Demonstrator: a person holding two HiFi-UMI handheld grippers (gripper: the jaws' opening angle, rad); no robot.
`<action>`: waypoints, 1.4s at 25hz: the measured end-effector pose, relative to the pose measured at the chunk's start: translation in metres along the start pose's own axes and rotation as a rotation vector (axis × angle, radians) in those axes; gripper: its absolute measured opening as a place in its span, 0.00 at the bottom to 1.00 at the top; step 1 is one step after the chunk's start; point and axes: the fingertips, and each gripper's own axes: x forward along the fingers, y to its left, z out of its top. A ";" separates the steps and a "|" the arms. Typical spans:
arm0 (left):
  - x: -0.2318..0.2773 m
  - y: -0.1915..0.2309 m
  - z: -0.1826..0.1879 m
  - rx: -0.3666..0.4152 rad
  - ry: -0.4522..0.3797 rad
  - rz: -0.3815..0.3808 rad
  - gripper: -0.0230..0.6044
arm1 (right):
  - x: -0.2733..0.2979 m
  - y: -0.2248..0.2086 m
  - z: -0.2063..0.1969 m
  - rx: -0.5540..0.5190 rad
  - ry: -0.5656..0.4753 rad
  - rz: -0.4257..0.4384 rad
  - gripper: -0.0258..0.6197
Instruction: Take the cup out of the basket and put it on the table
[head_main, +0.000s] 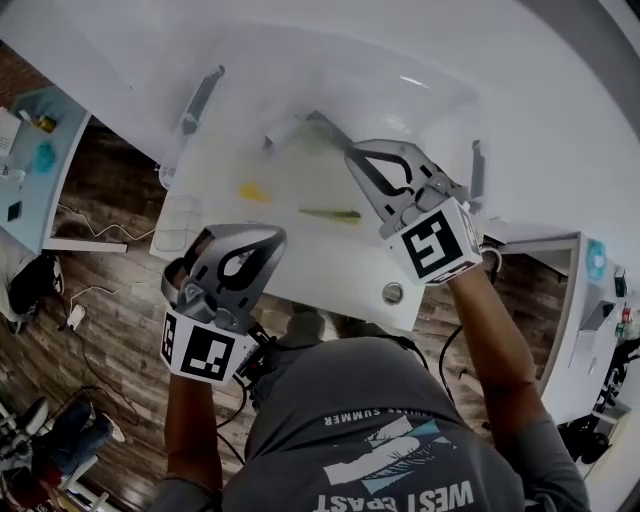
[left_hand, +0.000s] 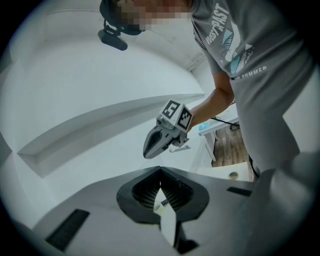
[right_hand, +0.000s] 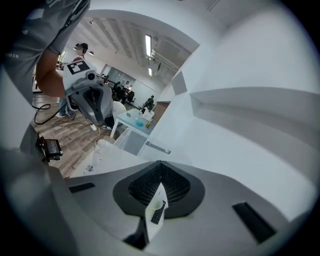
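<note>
A white table (head_main: 300, 190) fills the upper frame. A pale basket (head_main: 180, 226) is seen centre-left at its edge; the cup cannot be made out. Left gripper (head_main: 276, 238) and right gripper (head_main: 352, 152) are clenched, empty; the basket could be knocked off if approached shut.

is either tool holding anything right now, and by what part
Nothing is held: the left tool and the right tool are both shut, with nothing between their jaws.
</note>
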 end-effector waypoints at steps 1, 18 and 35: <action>0.000 0.002 -0.002 -0.013 -0.002 0.002 0.05 | 0.014 -0.003 -0.009 -0.003 0.021 0.015 0.06; -0.004 0.013 -0.052 -0.126 0.051 -0.002 0.05 | 0.200 0.050 -0.193 0.058 0.444 0.373 0.22; -0.024 0.023 -0.065 -0.136 0.089 0.063 0.05 | 0.221 0.078 -0.245 -0.144 0.629 0.481 0.08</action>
